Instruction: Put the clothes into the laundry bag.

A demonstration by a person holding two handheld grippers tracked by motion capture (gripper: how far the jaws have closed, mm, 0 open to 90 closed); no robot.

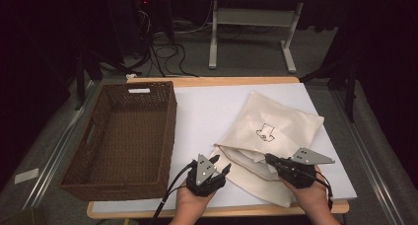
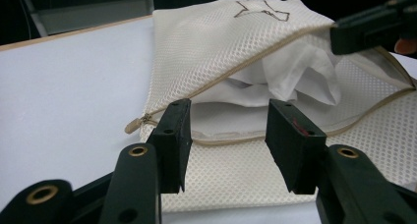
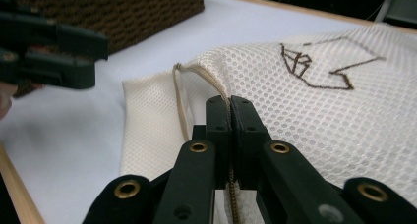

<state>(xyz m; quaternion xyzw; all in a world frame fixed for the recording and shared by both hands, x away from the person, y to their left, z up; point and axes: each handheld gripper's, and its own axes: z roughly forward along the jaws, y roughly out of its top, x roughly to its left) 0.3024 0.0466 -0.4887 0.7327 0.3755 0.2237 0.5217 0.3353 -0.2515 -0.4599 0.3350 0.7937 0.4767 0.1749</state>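
Observation:
A cream mesh zip bag (image 1: 276, 126) with a brown stitched figure lies on the white table top, its mouth gaping toward me. White cloth (image 2: 290, 76) shows inside the mouth. My right gripper (image 1: 269, 159) is shut on the bag's upper zipper edge (image 3: 216, 89) and holds it lifted off the lower layer. My left gripper (image 1: 222, 164) is open just left of the bag's near corner. In the left gripper view its jaws (image 2: 228, 145) stand apart in front of the mouth with nothing between them, and the right gripper (image 2: 373, 25) shows at the upper right.
A brown wicker basket (image 1: 123, 131) stands on the left side of the table, beside the left gripper, and shows nothing inside. The white table top (image 1: 212, 106) has bare room between basket and bag. The table's wooden front edge (image 1: 231, 211) runs under my hands.

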